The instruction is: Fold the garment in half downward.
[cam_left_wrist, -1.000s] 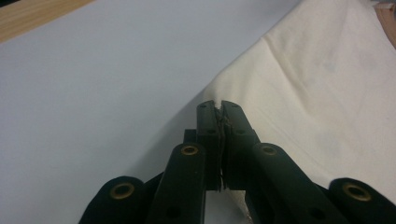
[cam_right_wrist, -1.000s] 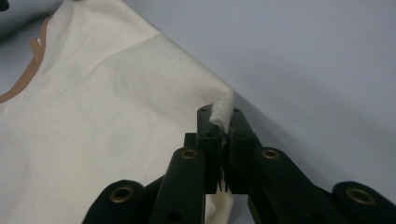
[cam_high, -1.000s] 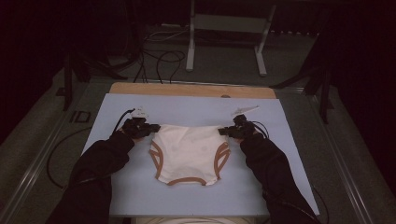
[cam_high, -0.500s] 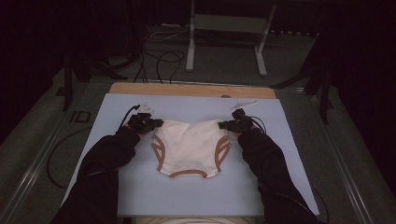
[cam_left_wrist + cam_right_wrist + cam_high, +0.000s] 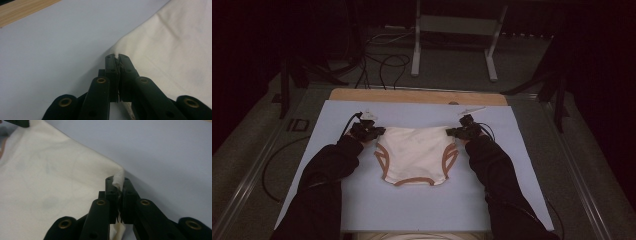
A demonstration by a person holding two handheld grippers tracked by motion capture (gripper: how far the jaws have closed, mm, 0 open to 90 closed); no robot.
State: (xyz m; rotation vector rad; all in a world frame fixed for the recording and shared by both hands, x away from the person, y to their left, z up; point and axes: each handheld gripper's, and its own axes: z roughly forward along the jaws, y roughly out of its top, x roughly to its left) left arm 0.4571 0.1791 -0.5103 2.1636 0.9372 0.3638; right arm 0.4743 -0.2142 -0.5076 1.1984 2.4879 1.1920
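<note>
Item, left: left hand-held gripper (image 5: 373, 132), jaws clamped tight on the left waistband corner of the cream briefs (image 5: 414, 152); in the left gripper view (image 5: 117, 61) a nub of cream cloth showed pinched between the closed pads. Outward of it lay bare pale-blue mat (image 5: 332, 125); beyond it, at the far edge, a strip of the wooden desk (image 5: 412, 96).

Item, centre: the briefs, cream with brown-trimmed leg openings, lay between the two grippers, waistband on the far side, crotch toward the person, flat on the mat.

Item, right: right hand-held gripper (image 5: 460, 131), jaws likewise closed on the right waistband corner; the right gripper view (image 5: 117, 182) showed a rolled tuft of fabric standing up out of the shut pads. Outward of it, more bare mat.

Change noted: against the picture from a second earlier, both grippers and the garment sat somewhat farther from the person and lower, and the cloth looked spread smoother, with the waistband drawn in a near-straight line between the two grips.

Reading: the garment appeared to have been carried forward and laid out taut. Judged as the spreading step close to done; the likely next need would be to let go of both corners without dragging the waistband out of line, or to begin a fold.
</note>
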